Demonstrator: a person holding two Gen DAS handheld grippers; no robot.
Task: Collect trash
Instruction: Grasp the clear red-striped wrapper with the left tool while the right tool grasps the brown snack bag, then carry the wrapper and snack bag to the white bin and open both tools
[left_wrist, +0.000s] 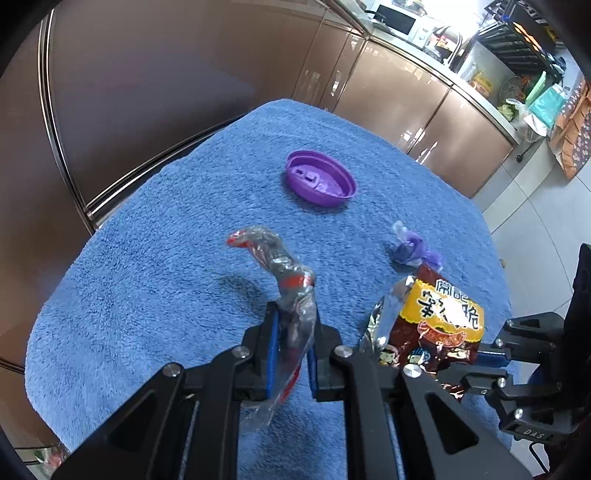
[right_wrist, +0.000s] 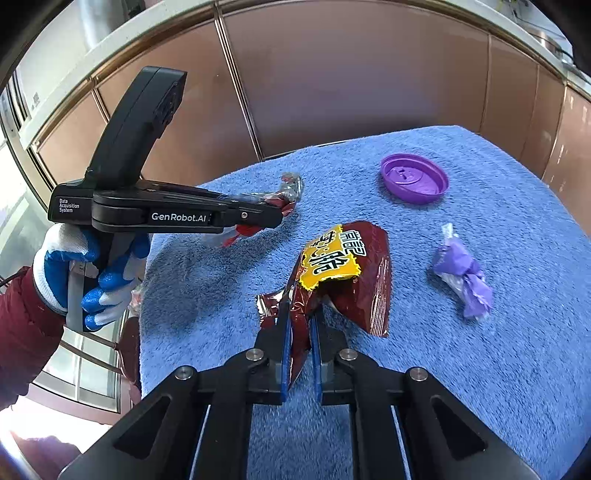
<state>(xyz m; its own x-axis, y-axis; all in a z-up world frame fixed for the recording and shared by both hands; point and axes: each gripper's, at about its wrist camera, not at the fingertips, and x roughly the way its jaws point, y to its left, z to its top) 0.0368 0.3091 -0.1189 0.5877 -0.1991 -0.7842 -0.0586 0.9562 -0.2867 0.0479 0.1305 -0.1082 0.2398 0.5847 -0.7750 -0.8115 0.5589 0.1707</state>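
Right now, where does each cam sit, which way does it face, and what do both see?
Left wrist: on the left gripper, angled down over the blue towel; its fingers pinch a clear wrapper; the right gripper shows at the right edge.
Right wrist: on the right gripper, angled down; it pinches a brown snack bag; the left gripper and gloved hand show at left.
Shared: towel, purple lid, purple wrapper, both held items.
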